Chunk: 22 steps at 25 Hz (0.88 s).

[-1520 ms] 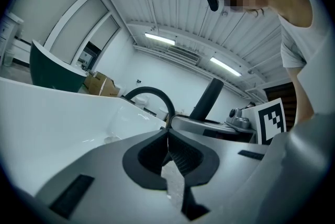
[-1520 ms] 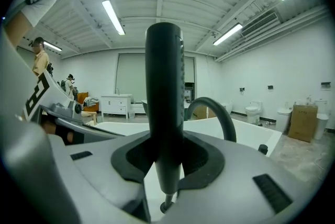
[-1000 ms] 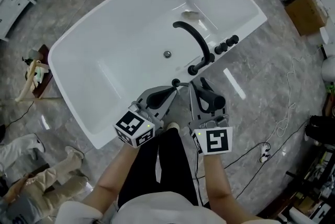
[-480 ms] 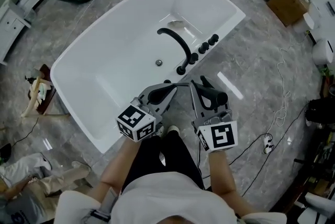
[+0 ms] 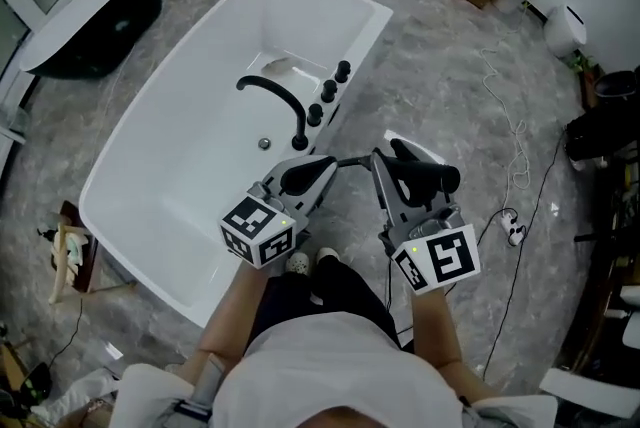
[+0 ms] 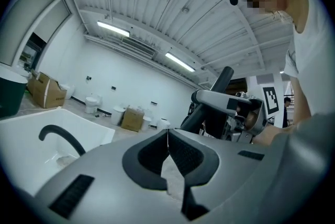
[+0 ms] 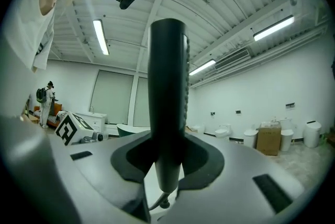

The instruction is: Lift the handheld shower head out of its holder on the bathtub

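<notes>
Right gripper [image 7: 166, 168]: jaws half spread, clamped on the black shower head [image 7: 167, 87] handle, which is held over the floor beside the bathtub [image 5: 160, 126], clear of its rim. Left gripper [image 6: 167, 139]: jaw tips pressed together. A thin hose [image 5: 355, 159] runs between the two grippers.

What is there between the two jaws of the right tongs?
The black cylindrical handheld shower head is there, clamped between the jaws of the right tongs. The right gripper view shows this.
</notes>
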{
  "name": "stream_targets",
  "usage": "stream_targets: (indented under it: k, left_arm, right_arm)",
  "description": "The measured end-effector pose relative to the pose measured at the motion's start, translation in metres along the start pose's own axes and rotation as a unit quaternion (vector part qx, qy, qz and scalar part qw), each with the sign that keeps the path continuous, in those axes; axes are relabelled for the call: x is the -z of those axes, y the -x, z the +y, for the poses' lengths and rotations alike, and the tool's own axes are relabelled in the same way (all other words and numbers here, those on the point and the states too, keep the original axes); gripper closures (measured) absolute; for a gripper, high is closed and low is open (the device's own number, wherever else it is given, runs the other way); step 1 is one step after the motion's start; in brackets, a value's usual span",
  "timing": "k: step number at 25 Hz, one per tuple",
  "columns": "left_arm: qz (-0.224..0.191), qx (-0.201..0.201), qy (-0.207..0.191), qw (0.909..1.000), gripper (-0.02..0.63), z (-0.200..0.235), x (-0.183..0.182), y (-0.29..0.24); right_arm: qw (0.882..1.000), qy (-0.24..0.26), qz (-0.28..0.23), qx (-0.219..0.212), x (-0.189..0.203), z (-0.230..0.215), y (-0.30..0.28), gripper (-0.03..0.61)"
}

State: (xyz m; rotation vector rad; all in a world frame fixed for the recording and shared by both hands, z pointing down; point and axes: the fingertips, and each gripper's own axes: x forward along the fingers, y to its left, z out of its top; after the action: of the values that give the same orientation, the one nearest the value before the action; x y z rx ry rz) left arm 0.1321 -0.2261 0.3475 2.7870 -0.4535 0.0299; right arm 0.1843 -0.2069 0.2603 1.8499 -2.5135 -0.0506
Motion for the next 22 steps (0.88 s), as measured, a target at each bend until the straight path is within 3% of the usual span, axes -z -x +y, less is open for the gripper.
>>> stream_targets:
  k: [6,11,22]
  left_arm:
    - [0.021,0.093,-0.009,0.9954,0.601,-0.046,0.003,-0.044]
    - [0.037,0.136,-0.010,0.9899,0.602,-0.080,0.014,-0.070]
    - [0.071,0.248,-0.019,0.9661,0.602,-0.151,0.026,-0.120]
  right_arm:
    - [0.996,0.003,-0.009,0.094,-0.012,-0.045,0.054,0.460]
    - [0.989,-0.004,-0.011,0.149,-0.013,-0.075,0.103,0.460]
    - [0.959,-0.004,-0.012,0.284,-0.026,-0.129,0.201,0.460]
